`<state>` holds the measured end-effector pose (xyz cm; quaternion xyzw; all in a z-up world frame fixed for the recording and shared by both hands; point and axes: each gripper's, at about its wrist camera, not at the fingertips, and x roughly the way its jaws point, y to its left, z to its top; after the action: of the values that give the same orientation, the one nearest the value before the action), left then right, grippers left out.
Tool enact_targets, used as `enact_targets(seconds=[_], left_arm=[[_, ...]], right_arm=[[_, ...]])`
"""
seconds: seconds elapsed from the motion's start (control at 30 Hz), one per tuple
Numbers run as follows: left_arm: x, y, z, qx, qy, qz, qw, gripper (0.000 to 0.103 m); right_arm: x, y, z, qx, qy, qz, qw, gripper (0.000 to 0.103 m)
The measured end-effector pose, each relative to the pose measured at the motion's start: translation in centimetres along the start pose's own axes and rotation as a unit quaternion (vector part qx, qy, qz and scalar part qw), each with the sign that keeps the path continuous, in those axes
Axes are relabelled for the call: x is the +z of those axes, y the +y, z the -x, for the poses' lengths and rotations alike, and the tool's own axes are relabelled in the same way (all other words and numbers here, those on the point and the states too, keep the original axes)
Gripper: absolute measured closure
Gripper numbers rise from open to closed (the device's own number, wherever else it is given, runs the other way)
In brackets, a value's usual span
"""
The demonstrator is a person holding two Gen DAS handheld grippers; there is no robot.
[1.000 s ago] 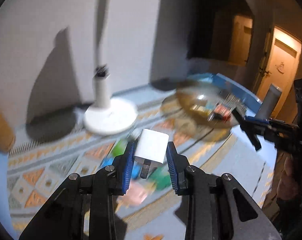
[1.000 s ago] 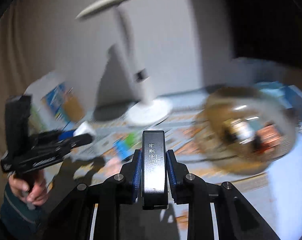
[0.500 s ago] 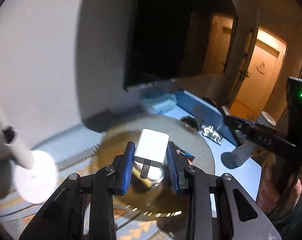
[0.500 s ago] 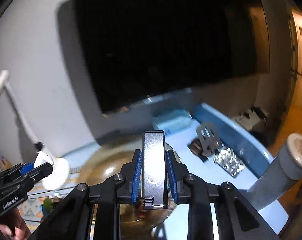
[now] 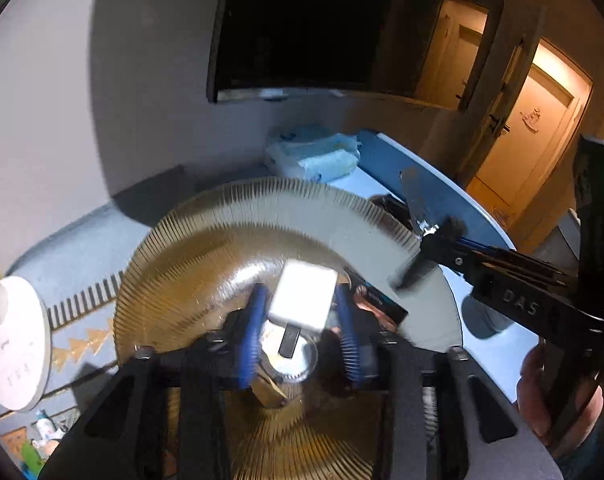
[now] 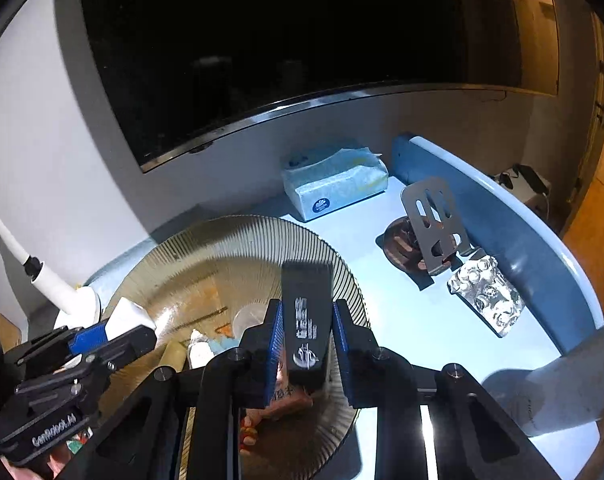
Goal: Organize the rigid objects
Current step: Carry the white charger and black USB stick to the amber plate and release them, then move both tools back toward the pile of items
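My left gripper (image 5: 300, 324) is shut on a white charger plug (image 5: 303, 300) and holds it over the middle of a ribbed amber glass bowl (image 5: 182, 248). My right gripper (image 6: 307, 340) is shut on a black rectangular lighter-like block (image 6: 305, 312), held over the bowl's right rim (image 6: 342, 268). The bowl holds several small items, partly hidden by the grippers. The left gripper with the white plug also shows in the right wrist view (image 6: 102, 340); the right gripper shows in the left wrist view (image 5: 502, 280).
A white lamp base (image 5: 14, 344) stands left of the bowl. A tissue pack (image 6: 334, 184), a metal phone stand (image 6: 434, 224) and a foil blister pack (image 6: 486, 296) lie on the blue table. A grey cylinder (image 6: 562, 384) stands at right. A dark screen hangs on the wall.
Both grippers swung right from the patterned mat toward the amber bowl and now hover over it, lower and closer. Each still holds its object.
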<state>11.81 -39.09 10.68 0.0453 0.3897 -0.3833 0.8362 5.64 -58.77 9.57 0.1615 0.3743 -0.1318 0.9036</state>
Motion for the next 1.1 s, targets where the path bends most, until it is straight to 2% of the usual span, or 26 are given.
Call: enact_targets(seconds=[0.03,0.07,0.1,0.13,0.2,0.23,0.3,0.47,0.57,0.73,0.83,1.0,1.1], left_arm=[[0.2,-0.2,0.4,0.006,-0.01,0.0,0.9999,0.041],[0.3,-0.2,1.1,0.009,-0.02,0.001,0.9998,0.023],[0.3,-0.1,2.4,0.005,-0.04,0.003,0.9992,0.017],[0.4,0.0,3.4,0.002,-0.053,0.002,0.9986,0.017],[0.5,0.4,5.8,0.008,-0.077,0.0,0.997,0.017],[0.4,0.7,7.4,0.013,-0.086,0.001,0.9962,0.017],[0.2,1.3,9.5,0.016,-0.099,0.007,0.9949,0.017],[-1.0,2.6,16.2,0.036,-0.141,0.014,0.9893,0.017],[-1.9,3.2,20.2,0.044,-0.165,0.019,0.9852,0.017],[-4.3,4.8,28.6,0.072,-0.211,0.021,0.9745,0.016],[-6.1,6.2,33.2,0.103,-0.242,0.037,0.964,0.015],[-10.3,8.9,37.9,0.13,-0.264,0.067,0.9533,0.005],[-13.2,10.7,38.4,0.139,-0.264,0.088,0.9505,0.005]], right_arm=[[0.3,0.0,-0.3,-0.002,0.003,0.002,1.0,0.079],[0.6,0.0,-0.5,-0.005,0.006,0.005,1.0,0.079],[0.9,0.1,-0.2,-0.008,0.006,0.01,1.0,0.078],[1.1,0.3,0.4,-0.007,0.002,0.012,1.0,0.074],[1.2,0.7,2.3,0.003,-0.019,0.018,1.0,0.044],[1.1,1.0,3.1,0.007,-0.033,0.022,0.999,0.039],[0.6,1.7,5.3,0.006,-0.063,0.033,0.997,0.038],[-0.8,4.1,9.6,0.051,-0.081,0.055,0.994,0.035],[-1.8,6.0,12.1,0.074,-0.091,0.068,0.991,0.021],[-3.4,10.1,16.7,0.141,-0.112,0.103,0.978,0.019],[-5.2,13.2,18.9,0.154,-0.125,0.142,0.97,0.015],[-8.6,17.9,19.2,0.178,-0.115,0.196,0.958,0.013],[-10.8,20.3,17.7,0.192,-0.089,0.217,0.953,0.013]])
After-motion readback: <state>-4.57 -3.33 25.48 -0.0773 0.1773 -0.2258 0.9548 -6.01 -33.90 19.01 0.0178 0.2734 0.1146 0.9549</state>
